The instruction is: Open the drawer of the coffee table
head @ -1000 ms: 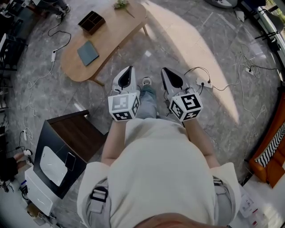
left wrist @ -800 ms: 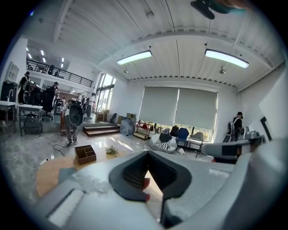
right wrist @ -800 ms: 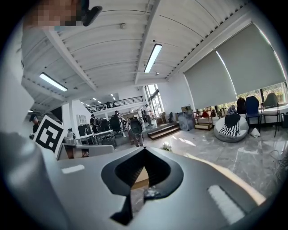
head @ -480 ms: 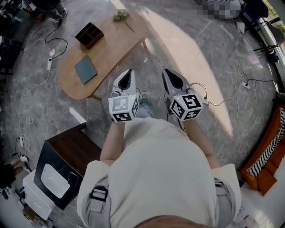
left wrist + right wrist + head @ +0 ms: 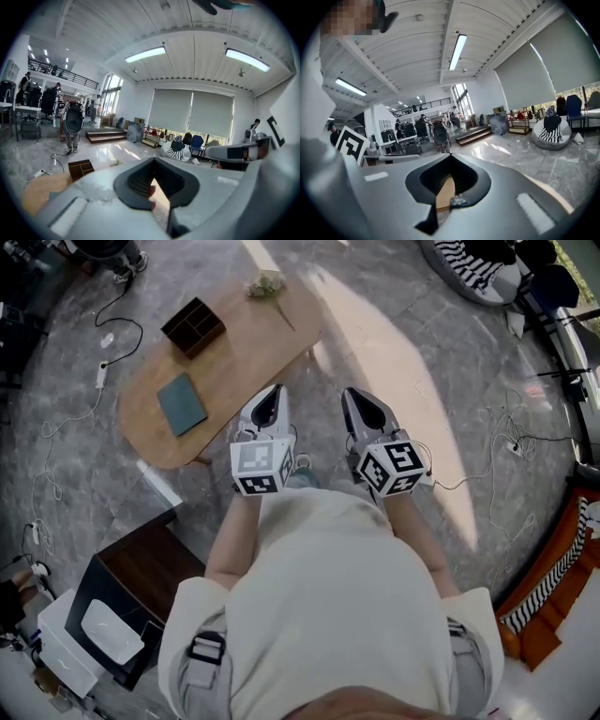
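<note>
The oval wooden coffee table (image 5: 239, 348) stands on the grey marble floor ahead and to the left of me. On it are a dark compartment box (image 5: 194, 326), a teal book (image 5: 181, 403) and a small sprig of flowers (image 5: 265, 284). No drawer front shows in any view. My left gripper (image 5: 273, 392) is shut and empty, its tip over the table's near edge. My right gripper (image 5: 352, 394) is shut and empty, over the floor just right of the table. In the left gripper view the table (image 5: 40, 194) and the box (image 5: 80, 168) lie low at the left.
A dark side cabinet (image 5: 141, 568) with a white device (image 5: 101, 632) beside it stands at the lower left. Cables (image 5: 511, 446) trail over the floor at the right and the left. A striped bean bag (image 5: 469, 263) sits far right, an orange sofa (image 5: 553, 606) near right.
I have walked forward: the coffee table is nearer under the grippers, and the dark cabinet has slid back toward the lower left. Both grippers stayed shut, side by side.
</note>
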`<state>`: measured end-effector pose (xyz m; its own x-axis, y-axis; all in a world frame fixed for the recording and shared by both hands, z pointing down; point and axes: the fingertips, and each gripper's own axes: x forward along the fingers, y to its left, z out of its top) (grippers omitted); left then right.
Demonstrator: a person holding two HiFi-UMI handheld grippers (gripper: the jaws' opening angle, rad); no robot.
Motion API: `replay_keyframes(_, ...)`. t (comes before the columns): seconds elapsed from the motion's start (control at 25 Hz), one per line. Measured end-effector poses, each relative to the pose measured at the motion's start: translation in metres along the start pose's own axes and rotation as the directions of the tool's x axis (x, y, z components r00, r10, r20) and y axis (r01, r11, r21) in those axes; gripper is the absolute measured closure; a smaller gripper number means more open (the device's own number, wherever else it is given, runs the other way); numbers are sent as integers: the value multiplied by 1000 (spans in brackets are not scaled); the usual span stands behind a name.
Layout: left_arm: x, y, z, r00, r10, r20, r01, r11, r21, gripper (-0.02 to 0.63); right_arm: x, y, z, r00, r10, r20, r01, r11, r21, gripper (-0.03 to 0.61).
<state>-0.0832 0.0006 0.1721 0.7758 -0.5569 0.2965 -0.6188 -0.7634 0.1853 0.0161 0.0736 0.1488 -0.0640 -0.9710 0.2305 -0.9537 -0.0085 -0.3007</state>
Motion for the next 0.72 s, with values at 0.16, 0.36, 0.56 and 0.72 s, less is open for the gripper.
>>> replay_keyframes(0.16,13,17,-2,999,31,-18,-31,999,-32,612,24,-11,-2,1000,6,-28,-6,1000,4,577)
replay_keyframes(0.36,28,40,-18,995,90,-53,-92,994,-55,612,53,-30,-11,997,26,-71,-25,1000,12,577)
replay_keyframes(0.56,47,67,-40,984,163,-68,-172,974,-145,612,87,-56,-17,991,65,-113,-66,998,-1,577)
replay_keyframes(0.72,59,90,-56,965,246,-89,-259,941,-216,612,113,-79,-24,981,102,-164,-106,994,-15,577)
